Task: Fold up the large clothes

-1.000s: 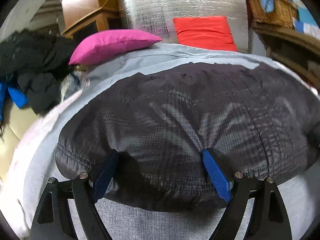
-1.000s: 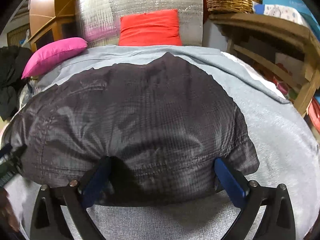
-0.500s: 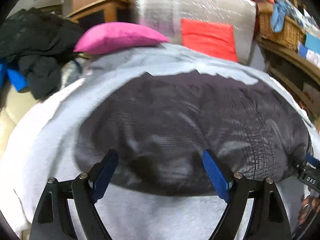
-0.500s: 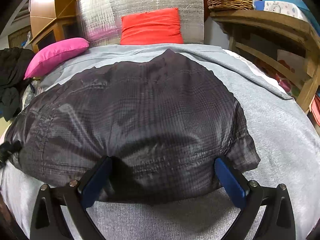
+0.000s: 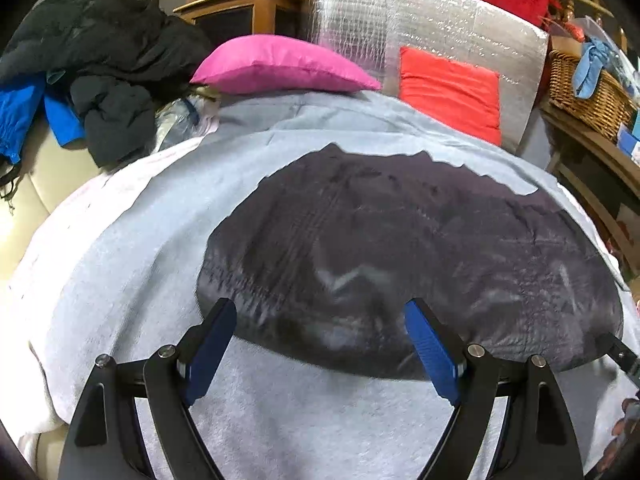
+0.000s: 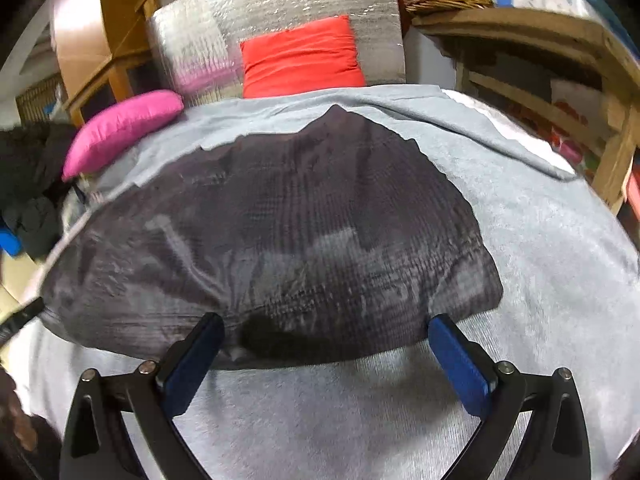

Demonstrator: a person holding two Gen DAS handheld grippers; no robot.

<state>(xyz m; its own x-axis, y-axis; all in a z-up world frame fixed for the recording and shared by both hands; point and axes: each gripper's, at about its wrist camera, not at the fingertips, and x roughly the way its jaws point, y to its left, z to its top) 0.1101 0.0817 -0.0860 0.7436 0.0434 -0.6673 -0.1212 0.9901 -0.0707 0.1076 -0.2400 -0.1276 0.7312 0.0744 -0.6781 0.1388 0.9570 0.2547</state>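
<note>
Two grippers were in view, each seen from its own wrist camera. The left gripper had its blue-padded fingers spread wide, with nothing between them; its tips sat at the near hem of the dark jacket, one pad level with the garment's left corner, the other over the hem further right. Whether the pads touched the fabric could not be determined. The right gripper likewise held its fingers spread apart, straddling the near edge of the same dark jacket; contact with the cloth could not be confirmed there either.

The jacket lay folded into a broad, puffy mound on the grey blanket, which covered the whole working surface. Blanket showed on every side of the garment. A black part of the right gripper showed at the lower right edge of the left view, just beside the jacket's right corner.

At the far end of the blanket a pink cushion lay to the left, and a red cushion leaned against a silver foil panel. A heap of dark clothing sat beyond the left edge. A wicker basket stood on the wooden shelving to the right.
</note>
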